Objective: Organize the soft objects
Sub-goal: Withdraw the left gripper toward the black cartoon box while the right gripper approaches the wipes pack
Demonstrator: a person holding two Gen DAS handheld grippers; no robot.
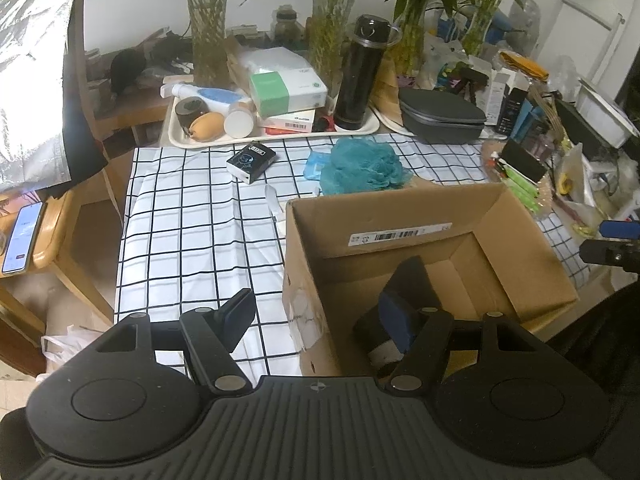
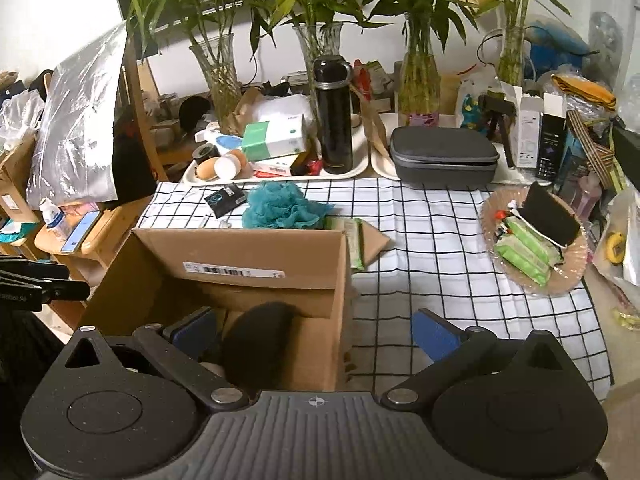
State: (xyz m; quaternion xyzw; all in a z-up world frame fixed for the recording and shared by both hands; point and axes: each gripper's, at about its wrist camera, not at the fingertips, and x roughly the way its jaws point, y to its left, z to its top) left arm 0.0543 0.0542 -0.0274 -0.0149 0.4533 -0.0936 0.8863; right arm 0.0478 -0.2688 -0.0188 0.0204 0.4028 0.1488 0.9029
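An open cardboard box (image 1: 516, 220) stands on the checked tablecloth; it also shows in the right wrist view (image 2: 256, 254). A black sponge (image 1: 408, 276) lies inside it, seen as a dark rounded shape in the right wrist view (image 2: 256, 344). A teal mesh bath pouf (image 1: 366, 164) lies behind the box, also in the right wrist view (image 2: 280, 206). My left gripper (image 1: 318, 320) is open and empty, its right finger over the box. My right gripper (image 2: 316, 332) is open and empty, astride the box's right wall. A black sponge (image 2: 550, 214) lies on green wipe packs (image 2: 528, 250).
A small black carton (image 1: 251, 160) and a blue wipe pack (image 1: 316, 162) lie near the pouf. Trays with a black flask (image 1: 362, 72), boxes and a grey case (image 1: 442, 114) line the back. A glass plate (image 2: 568, 276) sits right. A phone (image 1: 22, 236) lies on a side stool.
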